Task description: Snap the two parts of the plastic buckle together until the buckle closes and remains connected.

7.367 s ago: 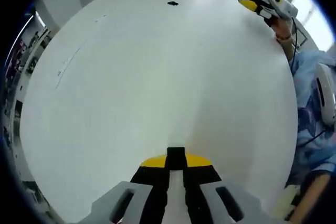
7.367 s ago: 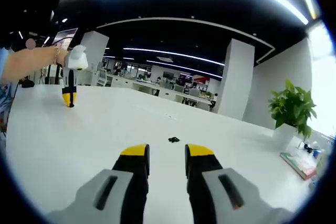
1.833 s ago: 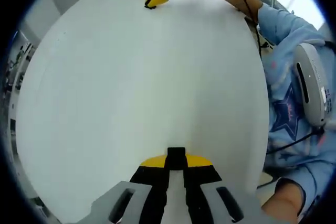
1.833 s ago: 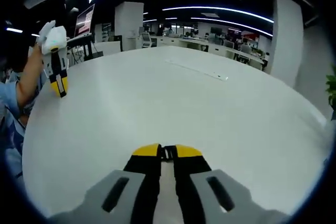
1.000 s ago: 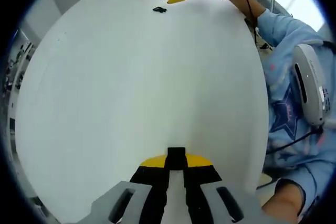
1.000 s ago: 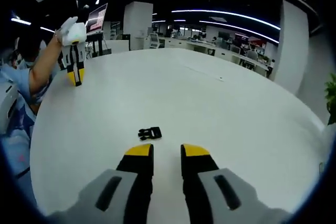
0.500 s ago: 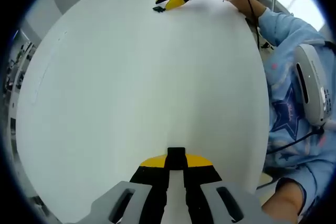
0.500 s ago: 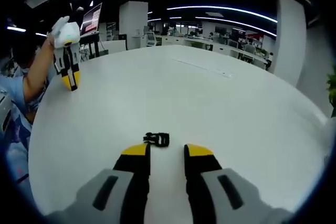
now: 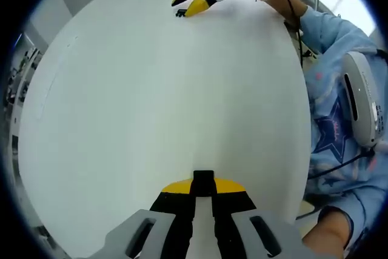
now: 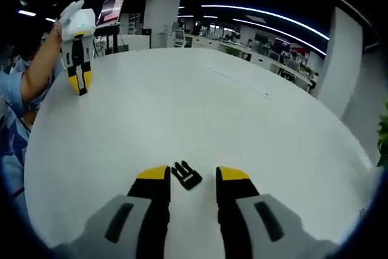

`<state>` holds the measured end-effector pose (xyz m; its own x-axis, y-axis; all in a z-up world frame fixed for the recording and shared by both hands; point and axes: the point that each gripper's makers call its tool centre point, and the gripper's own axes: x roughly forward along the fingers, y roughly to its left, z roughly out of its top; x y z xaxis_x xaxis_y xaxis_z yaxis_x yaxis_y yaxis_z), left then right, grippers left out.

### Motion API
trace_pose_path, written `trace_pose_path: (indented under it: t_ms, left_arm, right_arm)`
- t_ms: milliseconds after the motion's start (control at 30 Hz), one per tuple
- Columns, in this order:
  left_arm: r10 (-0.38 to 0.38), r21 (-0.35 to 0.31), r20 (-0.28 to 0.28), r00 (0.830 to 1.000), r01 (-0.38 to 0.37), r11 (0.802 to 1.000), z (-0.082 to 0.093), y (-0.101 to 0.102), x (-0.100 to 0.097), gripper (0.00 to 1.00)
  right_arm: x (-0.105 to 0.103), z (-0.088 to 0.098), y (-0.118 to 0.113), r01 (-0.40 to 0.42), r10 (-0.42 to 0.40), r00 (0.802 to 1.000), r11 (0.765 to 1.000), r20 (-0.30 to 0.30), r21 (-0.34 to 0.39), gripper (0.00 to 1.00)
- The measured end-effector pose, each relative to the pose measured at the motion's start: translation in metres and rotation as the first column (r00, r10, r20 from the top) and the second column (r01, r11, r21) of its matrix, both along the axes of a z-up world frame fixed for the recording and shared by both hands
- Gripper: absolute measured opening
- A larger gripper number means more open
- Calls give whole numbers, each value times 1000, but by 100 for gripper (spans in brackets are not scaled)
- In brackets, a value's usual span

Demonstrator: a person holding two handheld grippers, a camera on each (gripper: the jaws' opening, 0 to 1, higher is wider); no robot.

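Observation:
A small black buckle part lies on the white table, in the gap between the yellow fingertips of my open right gripper. In the left gripper view that same part is a tiny dark speck at the far edge, just below the right gripper, whose jaws stand apart. My left gripper is shut, and a black piece, seemingly the other buckle part, sticks out between its tips. In the right gripper view the left gripper hangs tips-down over the table's left edge.
The person's blue sleeve and body fill the right side of the left gripper view. A broad stretch of bare white tabletop separates the two grippers. Office desks and pillars stand beyond the table.
The right gripper, shut on the buckle part 1.8 s ago, opened and left it on the table, then moved in so the part lies between its tips. The left gripper has stayed shut.

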<state>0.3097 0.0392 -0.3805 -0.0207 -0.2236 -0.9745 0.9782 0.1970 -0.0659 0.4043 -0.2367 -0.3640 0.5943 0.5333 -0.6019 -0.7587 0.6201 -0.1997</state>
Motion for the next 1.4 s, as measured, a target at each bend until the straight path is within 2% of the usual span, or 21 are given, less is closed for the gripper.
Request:
trace_pose_path:
  t_ms: [100, 133, 167, 200, 233, 300, 367, 400, 467, 533, 600, 733, 800, 933, 1100, 1200, 1400]
  left_arm:
    - [0, -4, -2, 1000, 0, 1000, 0, 0, 1, 9]
    - [0, -6, -3, 1000, 0, 1000, 0, 0, 1, 9]
    - [0, -7, -3, 1000, 0, 1000, 0, 0, 1, 9]
    - [0, -8, -4, 1000, 0, 1000, 0, 0, 1, 9]
    - [0, -9, -5, 1000, 0, 1000, 0, 0, 1, 9]
    - [-1, -7, -8, 1000, 1, 1000, 0, 0, 1, 9]
    - [-2, -4, -10, 1000, 2, 1000, 0, 0, 1, 9]
    - [-3, -4, -11, 1000, 3, 1000, 0, 0, 1, 9]
    - [1, -6, -12, 1000, -1, 1000, -1, -1, 1, 9]
    - [2, -8, -14, 1000, -2, 1000, -1, -1, 1, 9]
    - [-1, -10, -13, 1000, 0, 1000, -1, -1, 0, 9]
    - [-1, -15, -15, 1000, 1, 1000, -2, -2, -1, 9]
    - [-3, -14, -16, 1000, 2, 1000, -2, -2, -1, 9]
    - [-6, -10, -19, 1000, 6, 1000, -2, -2, 0, 9]
    - [-11, -14, -22, 1000, 11, 1000, -1, -3, 0, 9]
    - [-11, -16, -24, 1000, 11, 1000, -1, -3, 0, 9]
    - [-10, -9, -23, 1000, 10, 1000, -1, -4, -1, 9]
  right_arm:
    - [-1, -1, -1, -79, 77, 996, 996, -44, -29, 30]
    - [-4, -1, 2, -162, 160, 986, 985, -54, -53, 30]
    - [-5, 0, 3, -205, 201, 977, 977, -75, -60, 30]
    - [-6, -1, 1, -222, 215, 973, 972, -89, -76, 29]
    - [-7, -2, 0, -260, 247, 961, 960, -126, -101, 30]
    - [-5, 0, 0, -323, 302, 942, 934, -147, -155, 31]
    - [-5, -1, 0, -352, 321, 930, 917, -180, -187, 33]
    - [-8, -3, 3, -391, 353, 913, 900, -205, -191, 32]
    - [-9, -4, 3, -423, 378, 897, 882, -228, -205, 32]
    - [-14, -5, 6, -474, 419, 871, 855, -258, -211, 29]
    - [-19, -8, 7, -508, 437, 844, 836, -312, -205, 25]
    - [-16, -10, 6, -519, 434, 831, 830, -349, -205, 27]
    - [-19, -11, 4, -547, 452, 814, 808, -364, -219, 27]
    - [-22, -12, 3, -567, 463, 800, 792, -382, -228, 26]
    - [-24, -13, -1, -564, 448, 799, 788, -400, -245, 23]
    - [-26, -14, -4, -567, 442, 796, 783, -414, -256, 12]
    - [-22, -14, -4, -557, 429, 801, 788, -417, -260, 12]
